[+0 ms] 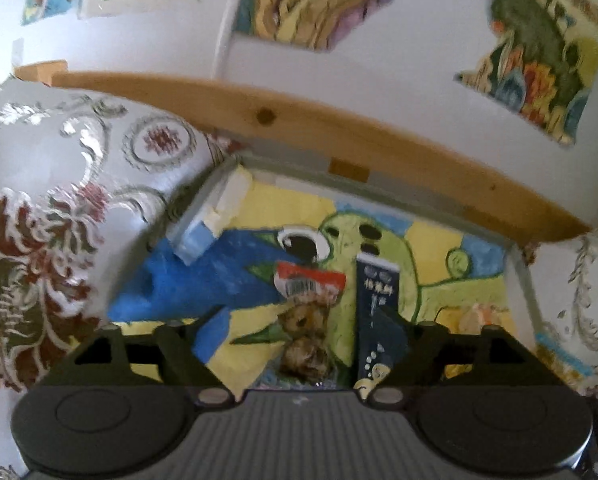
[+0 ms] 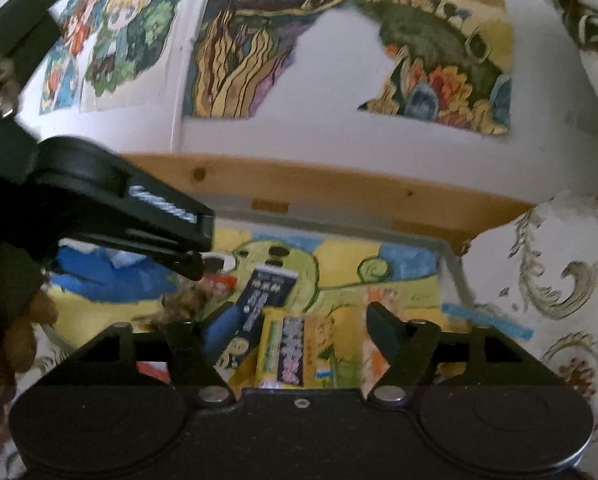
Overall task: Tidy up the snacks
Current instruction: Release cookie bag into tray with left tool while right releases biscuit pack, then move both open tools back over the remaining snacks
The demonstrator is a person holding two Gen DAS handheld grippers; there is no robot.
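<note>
Snack packets [image 2: 285, 356] lie in a painted box [image 1: 439, 248].

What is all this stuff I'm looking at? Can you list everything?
Box: one, grey rim, painted green creature on yellow and blue inside, below the wooden rail.
Clear packet: one, brown snacks, red-white top, in the box between the left tongs' fingers.
Navy packet: one, dark blue, in the box beside the clear packet.
Yellow packet: one, yellow with a blue panel, between the right tongs' fingers.
Rail: one, pale wood, behind the box.
Cloth: white, red-silver flowers, around the box.
Pictures: several, colourful, on the wall.
Left tongs: black, open.
Right tongs: black, open.
</note>
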